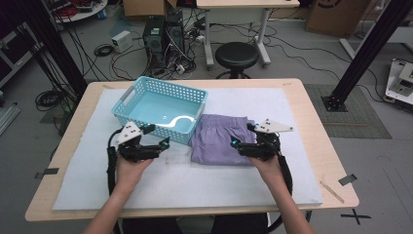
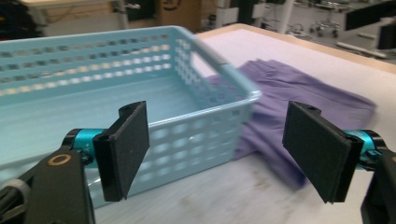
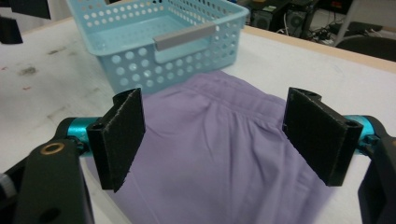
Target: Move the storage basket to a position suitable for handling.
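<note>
A folded purple garment (image 1: 220,139) lies on the white mat, right beside a light blue perforated basket (image 1: 146,91) that holds nothing. My right gripper (image 1: 242,137) hovers over the garment's near right part, open, with the purple cloth (image 3: 219,149) showing between its wide-apart jaws. My left gripper (image 1: 160,135) is at the basket's near right corner, open and holding nothing. In the left gripper view the basket's corner (image 2: 210,100) sits between the jaws, and the garment (image 2: 299,100) lies beyond to the right.
A white mat (image 1: 195,180) covers most of the wooden table (image 1: 58,161). Behind the table stand a black stool (image 1: 236,54), computer towers (image 1: 163,33) and loose cables on the floor. A black frame post (image 1: 365,53) rises at the right.
</note>
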`<move>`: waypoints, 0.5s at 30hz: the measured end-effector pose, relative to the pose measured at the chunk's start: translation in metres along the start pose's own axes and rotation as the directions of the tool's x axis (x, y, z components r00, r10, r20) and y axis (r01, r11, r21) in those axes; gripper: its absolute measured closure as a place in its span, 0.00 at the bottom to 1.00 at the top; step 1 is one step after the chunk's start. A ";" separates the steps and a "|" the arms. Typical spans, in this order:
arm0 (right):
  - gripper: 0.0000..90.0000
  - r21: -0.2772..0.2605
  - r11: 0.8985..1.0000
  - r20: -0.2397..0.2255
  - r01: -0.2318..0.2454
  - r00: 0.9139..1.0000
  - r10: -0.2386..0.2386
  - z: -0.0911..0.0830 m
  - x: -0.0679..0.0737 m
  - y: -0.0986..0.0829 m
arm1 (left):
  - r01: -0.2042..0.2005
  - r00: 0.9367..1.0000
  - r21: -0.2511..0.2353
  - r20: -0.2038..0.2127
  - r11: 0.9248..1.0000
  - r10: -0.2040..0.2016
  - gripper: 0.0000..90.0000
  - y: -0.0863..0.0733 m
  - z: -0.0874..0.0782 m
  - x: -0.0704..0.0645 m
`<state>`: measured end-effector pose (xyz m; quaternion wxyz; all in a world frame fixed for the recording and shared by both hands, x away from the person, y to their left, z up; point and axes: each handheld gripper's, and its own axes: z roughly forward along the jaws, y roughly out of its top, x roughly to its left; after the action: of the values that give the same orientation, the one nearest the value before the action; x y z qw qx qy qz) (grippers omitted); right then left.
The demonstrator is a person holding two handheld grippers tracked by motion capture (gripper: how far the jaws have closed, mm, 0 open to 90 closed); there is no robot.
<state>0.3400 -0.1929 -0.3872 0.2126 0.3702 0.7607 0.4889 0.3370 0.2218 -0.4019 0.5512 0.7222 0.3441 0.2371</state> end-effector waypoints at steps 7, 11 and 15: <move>0.24 0.014 0.999 -0.035 0.042 0.999 -0.042 0.027 0.027 0.007 | 0.008 0.999 0.004 -0.040 1.000 -0.008 0.24 -0.005 -0.032 0.055; 0.24 0.029 0.998 -0.057 0.055 0.997 -0.053 0.043 0.037 0.010 | 0.038 0.996 -0.026 -0.082 0.999 -0.040 0.22 -0.011 -0.044 0.088; 0.24 0.045 0.998 -0.075 0.053 0.996 -0.049 0.059 0.044 0.014 | 0.088 0.989 -0.015 -0.121 0.996 -0.089 0.21 -0.020 -0.046 0.114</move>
<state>0.3578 -0.1207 -0.3982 0.1880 0.3373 0.7886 0.4785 0.3727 0.3406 -0.4125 0.5427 0.6879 0.4076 0.2574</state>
